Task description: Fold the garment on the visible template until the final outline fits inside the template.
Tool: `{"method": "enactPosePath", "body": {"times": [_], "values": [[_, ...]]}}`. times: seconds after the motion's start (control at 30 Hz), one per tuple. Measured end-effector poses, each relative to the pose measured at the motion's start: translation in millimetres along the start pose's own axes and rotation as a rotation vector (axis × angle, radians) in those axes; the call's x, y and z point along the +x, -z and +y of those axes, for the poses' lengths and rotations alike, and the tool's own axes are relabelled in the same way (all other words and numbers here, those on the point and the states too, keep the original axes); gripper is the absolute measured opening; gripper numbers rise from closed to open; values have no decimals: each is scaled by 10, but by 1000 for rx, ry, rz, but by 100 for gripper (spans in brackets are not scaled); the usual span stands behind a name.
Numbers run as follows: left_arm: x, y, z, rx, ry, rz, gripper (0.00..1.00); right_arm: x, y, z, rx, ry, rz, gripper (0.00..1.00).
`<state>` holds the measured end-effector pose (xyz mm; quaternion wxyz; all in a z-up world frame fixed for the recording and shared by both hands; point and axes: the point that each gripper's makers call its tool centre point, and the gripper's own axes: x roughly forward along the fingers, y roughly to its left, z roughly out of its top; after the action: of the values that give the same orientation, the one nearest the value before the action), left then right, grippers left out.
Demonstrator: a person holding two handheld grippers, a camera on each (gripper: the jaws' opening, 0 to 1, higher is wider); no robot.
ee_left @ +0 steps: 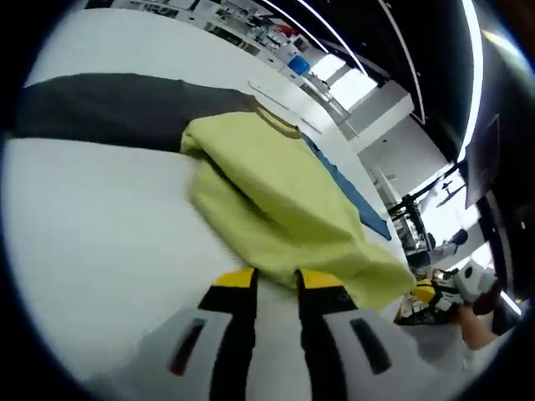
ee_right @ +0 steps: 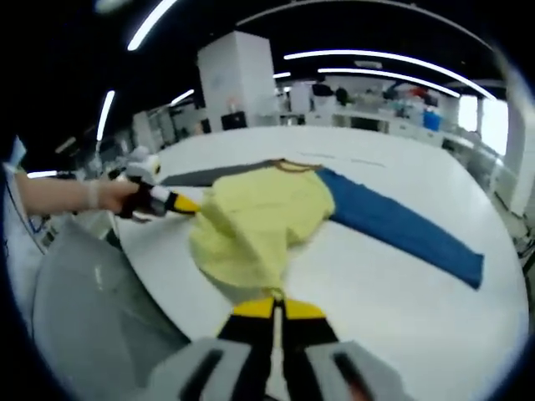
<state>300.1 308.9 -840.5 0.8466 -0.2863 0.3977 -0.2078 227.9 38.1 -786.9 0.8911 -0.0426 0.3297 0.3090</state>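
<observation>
The garment has a yellow-green body (ee_left: 276, 188) with a brown collar (ee_left: 280, 123), a dark grey sleeve (ee_left: 109, 109) and a blue sleeve (ee_left: 355, 194). It lies on the white table (ee_left: 100, 251), and its body is lifted and folded over in the middle. My left gripper (ee_left: 277, 280) is shut on the near edge of the yellow fabric. In the right gripper view the body (ee_right: 259, 217) sags between both grippers. My right gripper (ee_right: 279, 306) is shut on its hem, and the left gripper (ee_right: 171, 201), held by a hand, pinches the far side. The blue sleeve (ee_right: 401, 225) lies flat.
The round table edge (ee_right: 159, 292) runs close beside my right gripper, with a grey floor below. Thin faint marks (ee_left: 276, 92) lie on the table beyond the collar. A person's hand (ee_left: 476, 327) holds the right gripper (ee_left: 430, 294). Benches and equipment stand far behind.
</observation>
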Motion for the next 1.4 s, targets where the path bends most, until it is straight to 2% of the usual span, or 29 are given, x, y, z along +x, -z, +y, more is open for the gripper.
{"method": "enactPosePath", "body": {"times": [0.1,0.2,0.23,0.37,0.5,0.63,0.73,0.97,1.13,1.27,1.4], "values": [[18,0,14,-25,-3,-6,1,-2,6,-12,8,3,0,0],[-26,-51,-28,-13,-2,-25,0,-5,-1,-34,15,7,-3,0],[-55,-114,-103,10,31,-51,0,-6,-4,-37,16,8,-4,0],[-151,-280,-267,-21,85,-72,0,-2,-11,-44,20,11,-6,0],[-203,-522,-524,19,135,-111,0,1,-19,-59,18,14,-6,0],[-158,-687,-739,58,163,-115,0,-15,-51,-124,25,26,-11,0],[-87,-774,-798,97,164,-109,0,-27,-67,-191,31,40,-16,0],[149,-850,-745,130,145,-57,0,-6,-102,-284,52,57,-23,0],[324,-979,-739,140,135,-32,0,41,-120,-329,56,63,-19,0],[457,-1051,-750,203,123,-4,0,64,-112,-408,68,76,-17,0],[588,-1098,-703,204,110,9,0,84,-88,-485,88,89,-11,0]]}}
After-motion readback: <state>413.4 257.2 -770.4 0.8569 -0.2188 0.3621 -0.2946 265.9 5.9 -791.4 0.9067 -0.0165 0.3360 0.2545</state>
